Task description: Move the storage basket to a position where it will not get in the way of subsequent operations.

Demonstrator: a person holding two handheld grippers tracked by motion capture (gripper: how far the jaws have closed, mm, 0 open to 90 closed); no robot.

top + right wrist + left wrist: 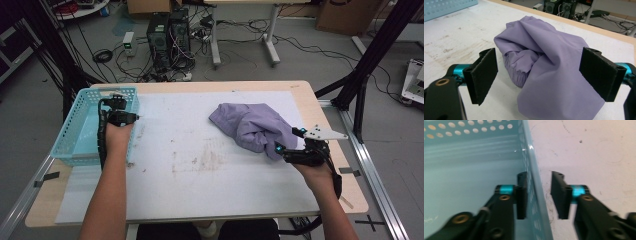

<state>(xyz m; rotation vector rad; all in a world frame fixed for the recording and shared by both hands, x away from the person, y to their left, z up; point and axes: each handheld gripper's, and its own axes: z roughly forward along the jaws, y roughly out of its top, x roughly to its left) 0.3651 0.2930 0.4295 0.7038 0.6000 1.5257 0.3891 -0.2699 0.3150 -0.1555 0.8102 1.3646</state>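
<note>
Fingers (484,75) of the right gripper (288,141) stand wide apart just short of the crumpled purple cloth (252,125), nothing gripped, while the left gripper (539,195), far across from the cloth, straddles the basket (75,150) wall, jaws loosened.

Left gripper (121,111) straddles the basket (75,131) wall, jaws apart, pads off it. Right gripper (291,148) jaws wide, just right of the basket-side cloth (250,125), forearm angled in.
</note>
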